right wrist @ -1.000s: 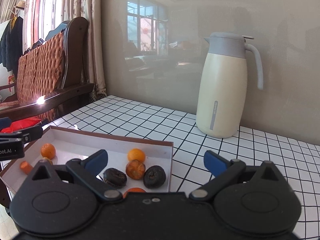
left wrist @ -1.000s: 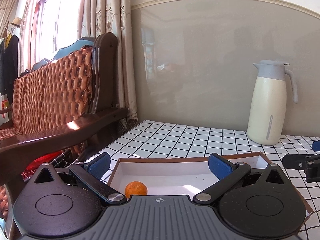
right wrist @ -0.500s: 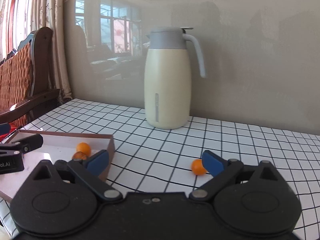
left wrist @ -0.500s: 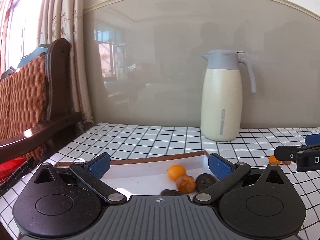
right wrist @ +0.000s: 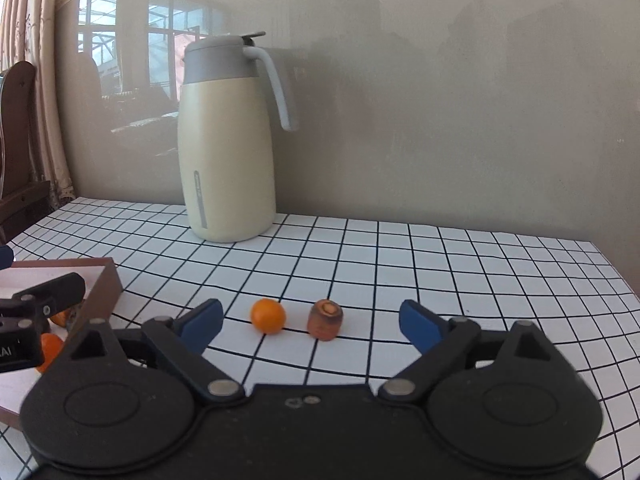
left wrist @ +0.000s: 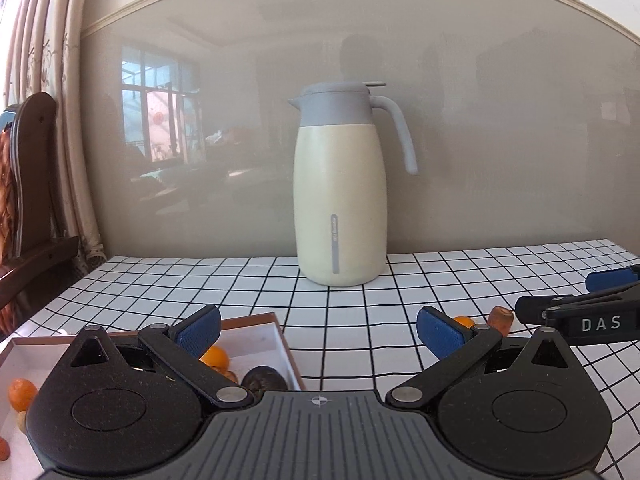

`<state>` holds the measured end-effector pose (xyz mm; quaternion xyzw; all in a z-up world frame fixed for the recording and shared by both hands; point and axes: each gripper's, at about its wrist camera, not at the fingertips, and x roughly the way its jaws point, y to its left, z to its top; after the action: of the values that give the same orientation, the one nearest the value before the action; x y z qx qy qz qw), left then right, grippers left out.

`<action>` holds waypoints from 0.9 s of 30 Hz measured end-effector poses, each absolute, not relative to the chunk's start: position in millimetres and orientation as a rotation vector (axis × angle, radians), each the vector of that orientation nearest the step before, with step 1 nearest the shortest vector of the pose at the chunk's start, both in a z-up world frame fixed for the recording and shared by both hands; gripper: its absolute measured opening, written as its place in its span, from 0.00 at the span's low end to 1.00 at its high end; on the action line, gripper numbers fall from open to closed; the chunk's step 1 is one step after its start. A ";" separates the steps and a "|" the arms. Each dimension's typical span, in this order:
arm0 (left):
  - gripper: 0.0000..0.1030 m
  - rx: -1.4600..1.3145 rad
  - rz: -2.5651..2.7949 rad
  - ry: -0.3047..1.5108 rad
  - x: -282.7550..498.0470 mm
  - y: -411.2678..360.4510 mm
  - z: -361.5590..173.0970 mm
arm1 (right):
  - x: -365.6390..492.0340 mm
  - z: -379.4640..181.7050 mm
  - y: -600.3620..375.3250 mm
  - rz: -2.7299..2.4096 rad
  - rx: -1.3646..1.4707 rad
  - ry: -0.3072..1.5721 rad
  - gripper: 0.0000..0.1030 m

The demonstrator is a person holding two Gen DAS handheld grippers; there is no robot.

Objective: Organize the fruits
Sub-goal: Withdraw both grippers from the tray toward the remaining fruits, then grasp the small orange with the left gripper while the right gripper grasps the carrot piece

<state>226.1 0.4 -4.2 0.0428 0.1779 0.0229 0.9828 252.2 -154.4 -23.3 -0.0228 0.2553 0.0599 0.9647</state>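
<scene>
Right wrist view: I am holding my right gripper [right wrist: 310, 320] with jaws apart and empty, lining up on the orange [right wrist: 267, 315] and carrot stub [right wrist: 325, 319] lying loose on the table [right wrist: 480, 280]. Next I judge: descend, clamp one, carry to the box [right wrist: 102, 296].

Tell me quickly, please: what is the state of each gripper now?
Left gripper: open, holding nothing.
Right gripper: open, holding nothing; small orange and brown fruit piece lie ahead between its fingers.

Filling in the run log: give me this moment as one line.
left gripper: open, empty | right gripper: open, empty, facing small orange and carrot piece on table | box: holds fruit
</scene>
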 end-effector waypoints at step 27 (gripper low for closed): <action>1.00 0.104 -0.056 0.428 274.3 -63.7 -35.5 | 330.9 -76.1 -190.4 0.008 -0.076 0.665 0.72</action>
<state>274.3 -63.7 -35.5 0.0515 0.2124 -0.0279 0.9754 330.9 -190.4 -76.1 -0.0374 0.3265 0.0038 0.9445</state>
